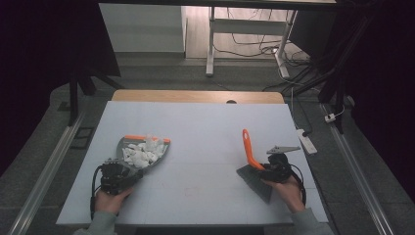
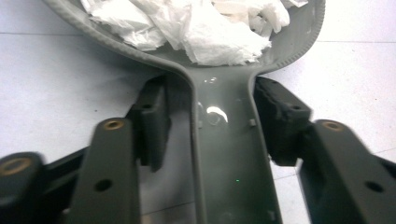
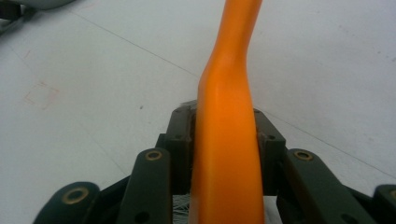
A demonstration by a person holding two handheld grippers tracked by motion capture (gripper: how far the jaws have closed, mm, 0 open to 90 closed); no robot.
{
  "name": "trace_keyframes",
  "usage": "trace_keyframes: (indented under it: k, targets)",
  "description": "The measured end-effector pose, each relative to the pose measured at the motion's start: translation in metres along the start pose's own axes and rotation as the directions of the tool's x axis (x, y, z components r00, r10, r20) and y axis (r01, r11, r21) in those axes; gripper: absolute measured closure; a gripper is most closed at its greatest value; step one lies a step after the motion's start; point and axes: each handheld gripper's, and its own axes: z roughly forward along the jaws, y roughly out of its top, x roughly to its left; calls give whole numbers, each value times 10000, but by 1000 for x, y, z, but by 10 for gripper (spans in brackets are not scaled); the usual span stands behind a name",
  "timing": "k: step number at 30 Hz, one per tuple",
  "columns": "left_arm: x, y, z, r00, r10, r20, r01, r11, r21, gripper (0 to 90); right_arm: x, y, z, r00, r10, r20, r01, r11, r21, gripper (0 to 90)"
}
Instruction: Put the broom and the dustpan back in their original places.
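My left gripper (image 1: 128, 172) has released the grey plastic dustpan (image 1: 147, 157) at eight o'clock on the white table (image 1: 195, 122); its handle (image 2: 229, 154) lies loose between my spread fingers (image 2: 152, 119). Crumpled white paper scraps (image 1: 142, 152) fill the pan, their far edge cut off up close. At four o'clock, my right gripper (image 1: 269, 169) loosely brackets the orange-handled brush (image 1: 249, 149); actual contact is hard to make out.
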Motion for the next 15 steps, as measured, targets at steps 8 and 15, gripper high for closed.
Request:
trace_keyframes:
  k: [8,15]
  targets:
    - [0,-2,-6,9991,416,-80,-417,9990,-147,265,-9,-2,4,9985,112,538,-131,9993,356,508]
    - [0,-3,-9,9975,712,-25,-713,9974,-89,220,-15,-2,7,9955,186,926,-243,9979,603,446]
